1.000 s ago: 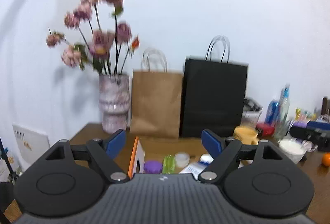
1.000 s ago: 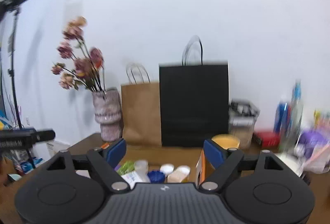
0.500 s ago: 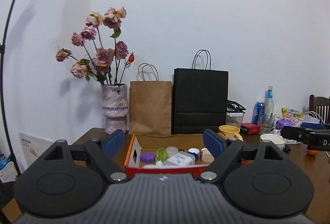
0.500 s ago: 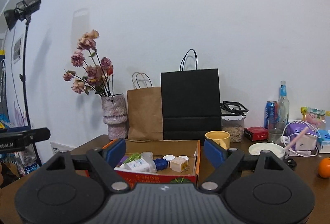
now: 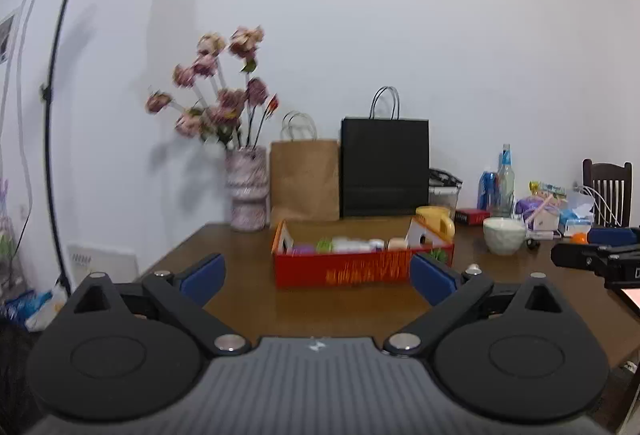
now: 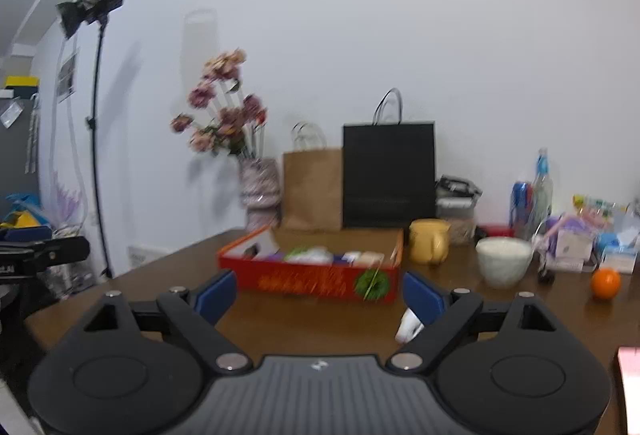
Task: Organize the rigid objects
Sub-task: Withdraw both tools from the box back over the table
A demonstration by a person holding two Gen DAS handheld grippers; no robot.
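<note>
A red open cardboard box (image 5: 360, 269) stands on the brown table, holding several small items: white bottles, a purple lid, a green item. It also shows in the right wrist view (image 6: 308, 281). My left gripper (image 5: 318, 281) is open and empty, held back from the box's front. My right gripper (image 6: 318, 299) is open and empty, also short of the box. A small white object (image 6: 409, 327) lies on the table by the right gripper's right finger.
A yellow mug (image 6: 429, 241), white bowl (image 6: 504, 261) and orange (image 6: 605, 283) sit right of the box. Behind stand a flower vase (image 5: 247, 189), brown bag (image 5: 305, 181) and black bag (image 5: 385, 167). Bottles and clutter fill the far right. A light stand (image 6: 94, 107) stands left.
Both grippers have pulled back and away from the box; it now sits farther off, with bare table showing in front of it. Both stay open.
</note>
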